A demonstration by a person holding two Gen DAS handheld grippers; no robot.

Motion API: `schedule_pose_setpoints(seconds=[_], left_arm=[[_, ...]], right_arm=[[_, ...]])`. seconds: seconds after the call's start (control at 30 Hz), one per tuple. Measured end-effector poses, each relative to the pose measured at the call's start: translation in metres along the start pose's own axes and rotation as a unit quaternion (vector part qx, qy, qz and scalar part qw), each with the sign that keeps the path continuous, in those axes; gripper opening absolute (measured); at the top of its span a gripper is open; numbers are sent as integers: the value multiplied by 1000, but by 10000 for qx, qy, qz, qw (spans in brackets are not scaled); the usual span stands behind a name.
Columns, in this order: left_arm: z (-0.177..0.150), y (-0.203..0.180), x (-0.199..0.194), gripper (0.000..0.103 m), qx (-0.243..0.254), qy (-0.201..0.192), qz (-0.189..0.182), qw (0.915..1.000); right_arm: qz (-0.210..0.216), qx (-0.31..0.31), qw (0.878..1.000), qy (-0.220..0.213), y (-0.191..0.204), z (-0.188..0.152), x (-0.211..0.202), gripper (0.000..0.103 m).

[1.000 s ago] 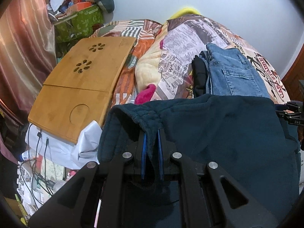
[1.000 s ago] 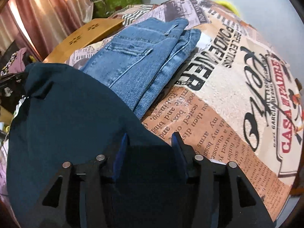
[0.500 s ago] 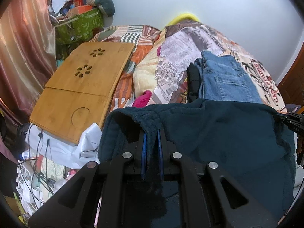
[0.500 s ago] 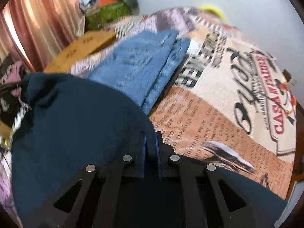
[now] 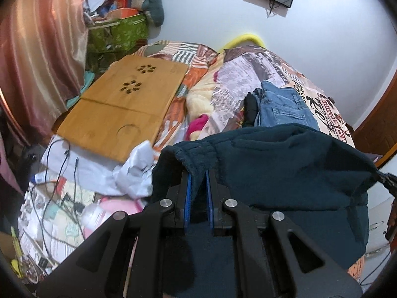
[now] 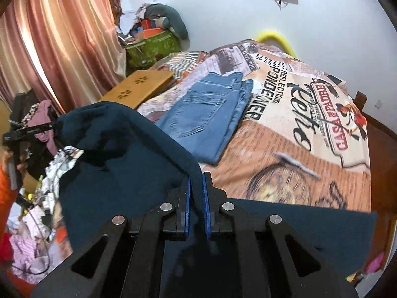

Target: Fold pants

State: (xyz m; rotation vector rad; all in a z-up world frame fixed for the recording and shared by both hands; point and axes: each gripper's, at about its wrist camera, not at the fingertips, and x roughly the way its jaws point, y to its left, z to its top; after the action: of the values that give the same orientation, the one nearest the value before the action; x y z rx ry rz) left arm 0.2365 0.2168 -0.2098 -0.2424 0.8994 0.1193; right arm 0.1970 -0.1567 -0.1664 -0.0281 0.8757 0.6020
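Observation:
Dark teal fleece pants (image 5: 285,164) hang stretched between both grippers above the near end of the bed. My left gripper (image 5: 197,173) is shut on the gathered elastic waistband at one corner. My right gripper (image 6: 196,177) is shut on the opposite edge of the same pants (image 6: 129,164). In the left wrist view the right gripper's tip (image 5: 387,178) shows at the far right, pinching the cloth. In the right wrist view the left gripper (image 6: 53,125) shows at the far left, held by a hand. The rest of the pants drops below the jaws, out of sight.
Folded blue jeans (image 6: 208,114) lie on the printed bedspread (image 6: 310,134), with a dark garment (image 5: 250,106) beside them. A bamboo lap desk (image 5: 124,106) rests at the bed's left side. Cables, papers and clothes (image 5: 62,206) clutter the floor; curtain (image 6: 57,39) at left.
The right gripper's jaws, open over the pants a second ago, have shut on the cloth. Both grippers have risen and pulled back, lifting the pants off the bed.

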Motion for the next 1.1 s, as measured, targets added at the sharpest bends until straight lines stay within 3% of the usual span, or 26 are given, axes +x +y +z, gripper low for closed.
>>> schedule_pose_setpoints(seconds=[0.23, 0.3, 0.37, 0.4, 0.57, 0.77, 0.9, 1.03, 1.1], left_arm=[[-31, 29, -12, 10, -216, 84, 254, 9994], [-42, 34, -14, 10, -232, 85, 487, 9985], [-51, 37, -19, 0, -183, 23, 706, 9973], [-57, 39, -24, 0, -166, -27, 842, 9963], [-81, 56, -30, 0, -290, 75, 867, 9958], [-93, 44, -24, 0, -241, 309, 663, 9970], [-86, 15, -28, 1, 0, 236, 475, 9986], [-74, -21, -34, 9, 213, 156, 151, 9995], [-67, -45, -36, 14, 371, 94, 23, 9993]], right_arm=[[281, 129, 9995, 19, 29, -39, -21, 8], [365, 168, 9992, 30, 34, -50, -24, 8], [418, 217, 9988, 97, 40, -62, -26, 8], [409, 211, 9989, 108, 43, -68, -28, 8], [480, 335, 9974, 414, 47, -97, -18, 8], [474, 579, 9950, 662, 47, -116, -7, 12], [379, 579, 9953, 675, 53, -117, -15, 14], [191, 566, 9971, 481, 47, -115, -34, 35], [47, 568, 9980, 257, 39, -112, -49, 36]])
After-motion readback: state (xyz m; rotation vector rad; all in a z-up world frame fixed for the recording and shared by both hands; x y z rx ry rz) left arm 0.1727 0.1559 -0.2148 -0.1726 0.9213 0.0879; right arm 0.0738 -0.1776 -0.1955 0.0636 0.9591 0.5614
